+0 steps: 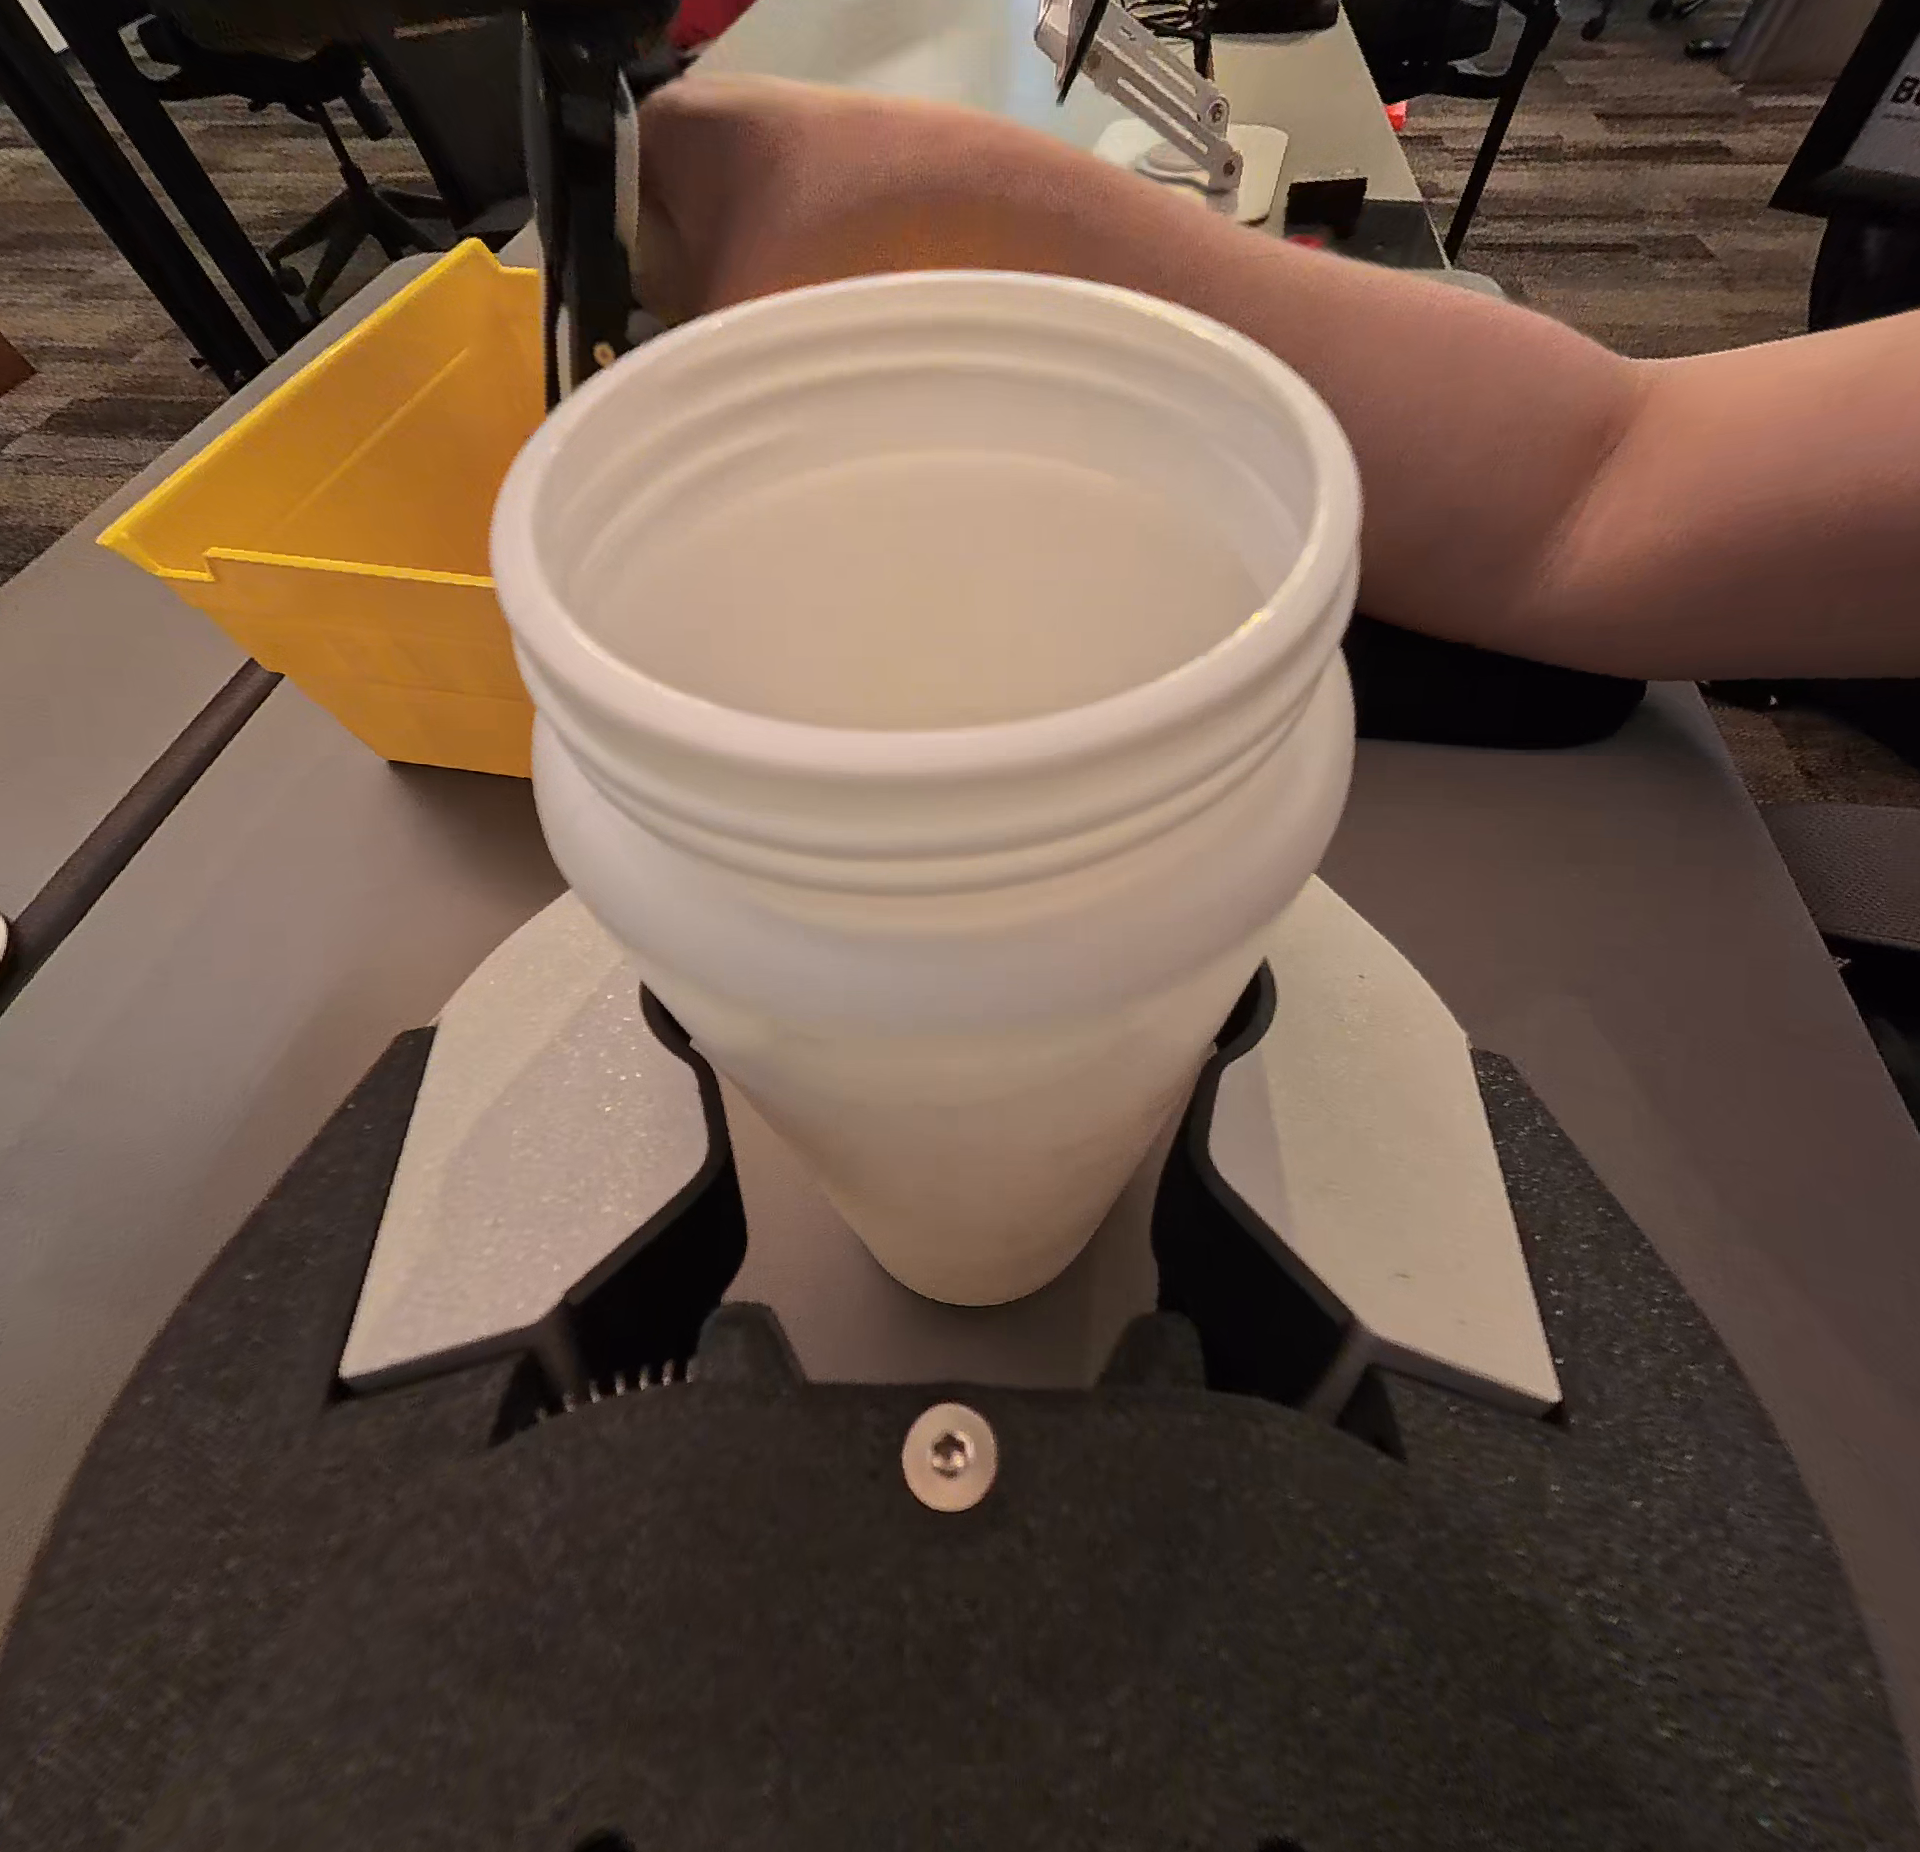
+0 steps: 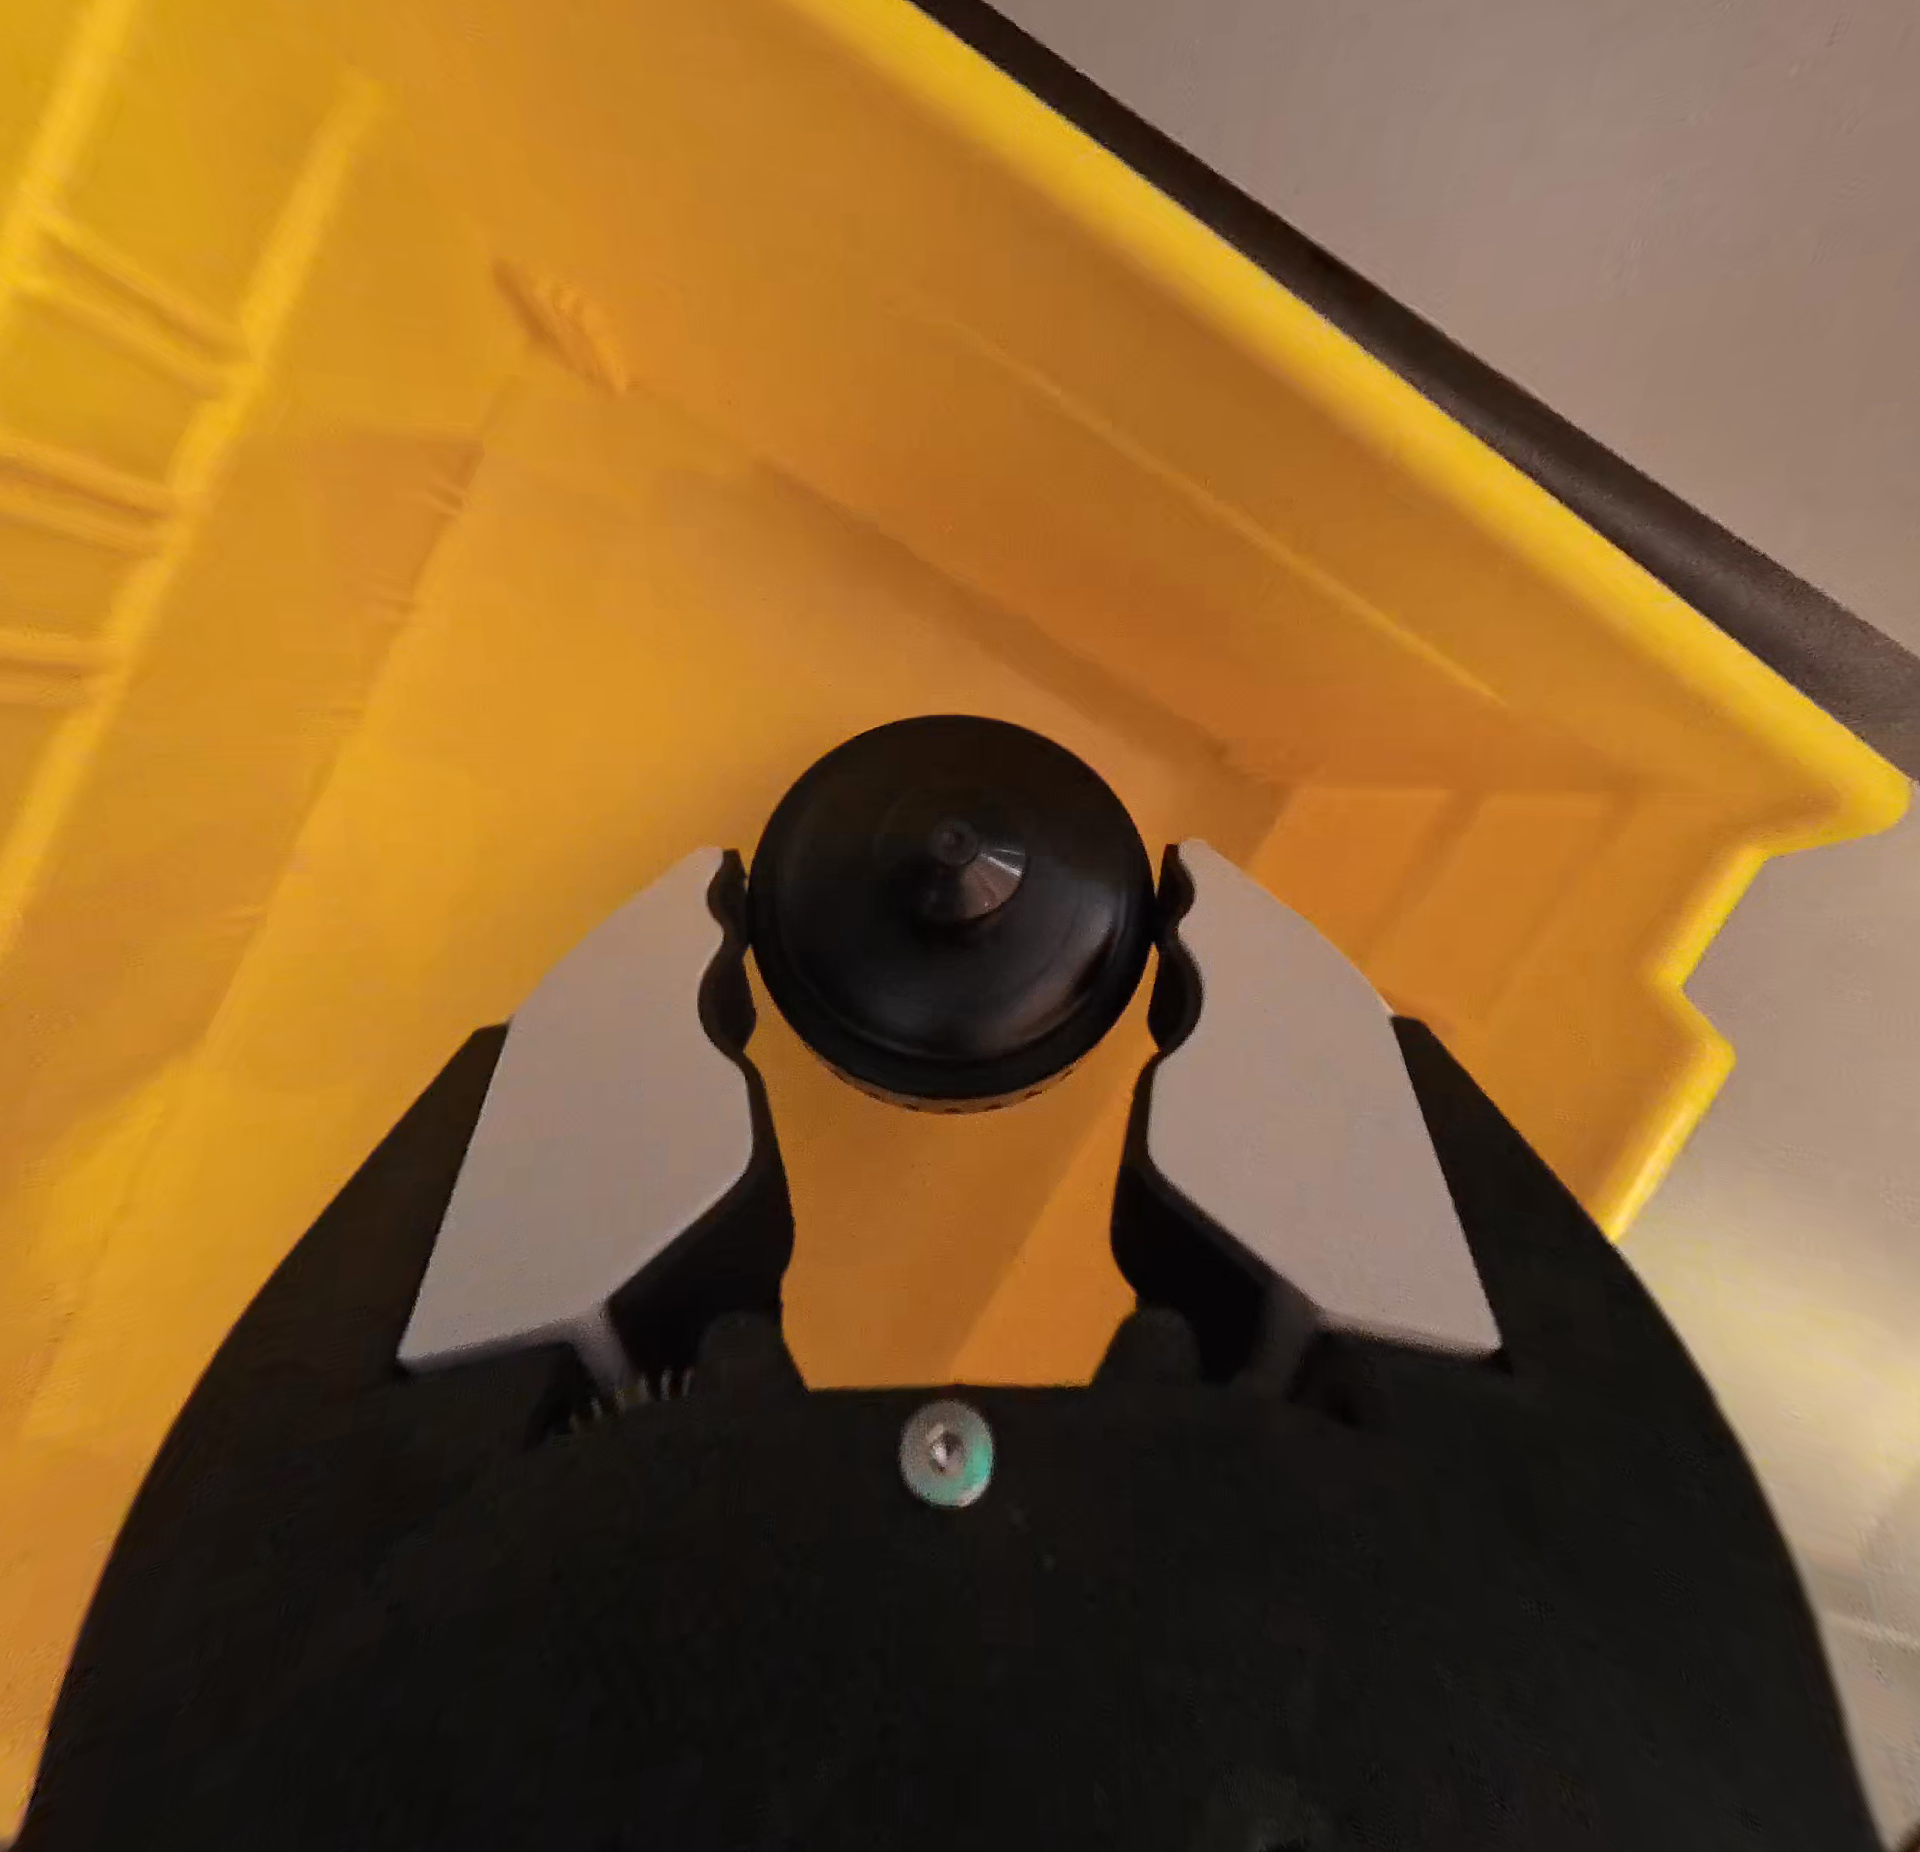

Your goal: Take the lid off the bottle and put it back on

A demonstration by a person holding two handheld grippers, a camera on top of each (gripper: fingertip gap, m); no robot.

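Observation:
A white wide-mouth bottle [image 1: 925, 763] stands on the grey table with its threaded mouth open and no lid on it. My left gripper [image 1: 956, 1033] is shut on the bottle's body, one finger on each side. In the right wrist view my right gripper [image 2: 951, 919] is shut on a round black lid [image 2: 945, 919] with a small knob on top, and holds it over the inside of a yellow bin [image 2: 623, 555]. The right gripper's dark body also shows in the left wrist view [image 1: 582, 192] behind the bottle, with a person's forearm [image 1: 1351, 431] reaching to it.
The yellow bin [image 1: 343, 545] sits on the table to the left behind the bottle. A black pad [image 1: 1496, 690] lies under the forearm at right. A white monitor arm [image 1: 1153, 88] stands farther back. Office chairs and carpet surround the table [image 1: 260, 1023].

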